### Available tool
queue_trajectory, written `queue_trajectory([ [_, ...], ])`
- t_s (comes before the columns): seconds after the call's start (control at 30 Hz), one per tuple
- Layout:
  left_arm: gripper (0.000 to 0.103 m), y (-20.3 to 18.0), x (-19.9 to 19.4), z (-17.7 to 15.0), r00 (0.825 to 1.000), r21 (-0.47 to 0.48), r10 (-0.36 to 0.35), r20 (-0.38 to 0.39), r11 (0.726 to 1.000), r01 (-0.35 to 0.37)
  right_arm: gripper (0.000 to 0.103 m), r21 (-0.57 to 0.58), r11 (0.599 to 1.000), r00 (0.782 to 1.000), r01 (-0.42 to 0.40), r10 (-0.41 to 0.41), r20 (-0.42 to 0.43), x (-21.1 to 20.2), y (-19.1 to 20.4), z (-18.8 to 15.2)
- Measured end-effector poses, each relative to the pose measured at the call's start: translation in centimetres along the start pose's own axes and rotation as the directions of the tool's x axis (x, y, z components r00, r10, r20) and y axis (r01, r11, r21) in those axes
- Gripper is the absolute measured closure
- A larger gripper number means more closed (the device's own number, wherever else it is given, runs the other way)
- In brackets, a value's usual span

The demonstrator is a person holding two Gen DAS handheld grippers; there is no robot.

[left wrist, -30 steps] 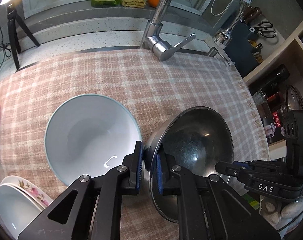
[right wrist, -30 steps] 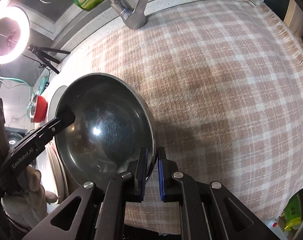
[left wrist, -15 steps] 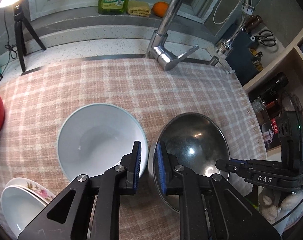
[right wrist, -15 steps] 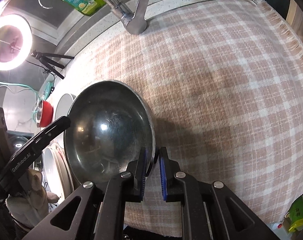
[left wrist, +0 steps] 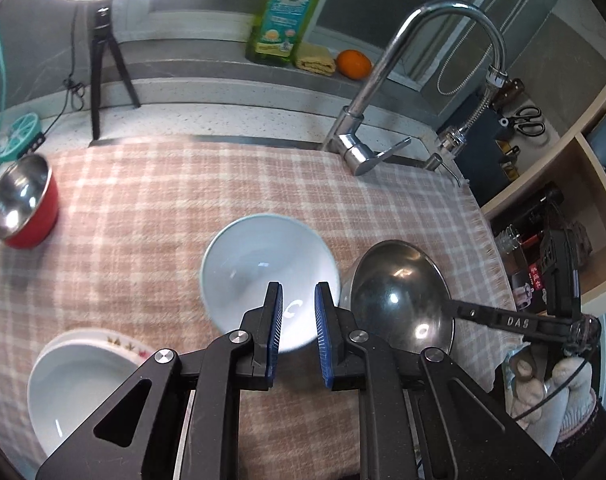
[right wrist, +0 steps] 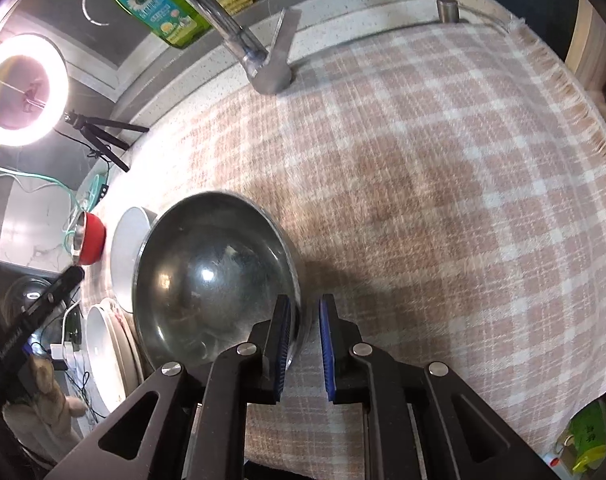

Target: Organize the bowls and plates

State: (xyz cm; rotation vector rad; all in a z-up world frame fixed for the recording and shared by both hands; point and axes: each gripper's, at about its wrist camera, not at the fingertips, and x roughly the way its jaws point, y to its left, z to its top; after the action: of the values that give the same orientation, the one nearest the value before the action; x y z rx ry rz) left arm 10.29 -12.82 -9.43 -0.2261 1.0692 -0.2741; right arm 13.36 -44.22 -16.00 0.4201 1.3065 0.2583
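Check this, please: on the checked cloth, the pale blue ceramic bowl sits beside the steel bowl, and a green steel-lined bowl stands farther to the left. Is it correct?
One detail is wrong. The steel-lined bowl at the left is red outside, not green, as the left wrist view shows. The pale blue ceramic bowl does sit beside the steel bowl on the checked cloth.

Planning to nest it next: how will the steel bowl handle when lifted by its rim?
The steel bowl looks thin-walled, so it is probably light and stiff. Its glossy, rounded wall may slip or rock; the plaid cloth likely dampens sliding.
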Motion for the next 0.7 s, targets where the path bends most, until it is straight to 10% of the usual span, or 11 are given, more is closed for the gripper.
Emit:
queue_trajectory([
  [0.7,0.088,11.4,-8.8,-3.6,0.978,-0.269,0.153,0.142,0.957,-0.11,0.08,-0.103,0.994,0.988,0.032,-0.016,0.154,-2.6,6.5,3.3],
])
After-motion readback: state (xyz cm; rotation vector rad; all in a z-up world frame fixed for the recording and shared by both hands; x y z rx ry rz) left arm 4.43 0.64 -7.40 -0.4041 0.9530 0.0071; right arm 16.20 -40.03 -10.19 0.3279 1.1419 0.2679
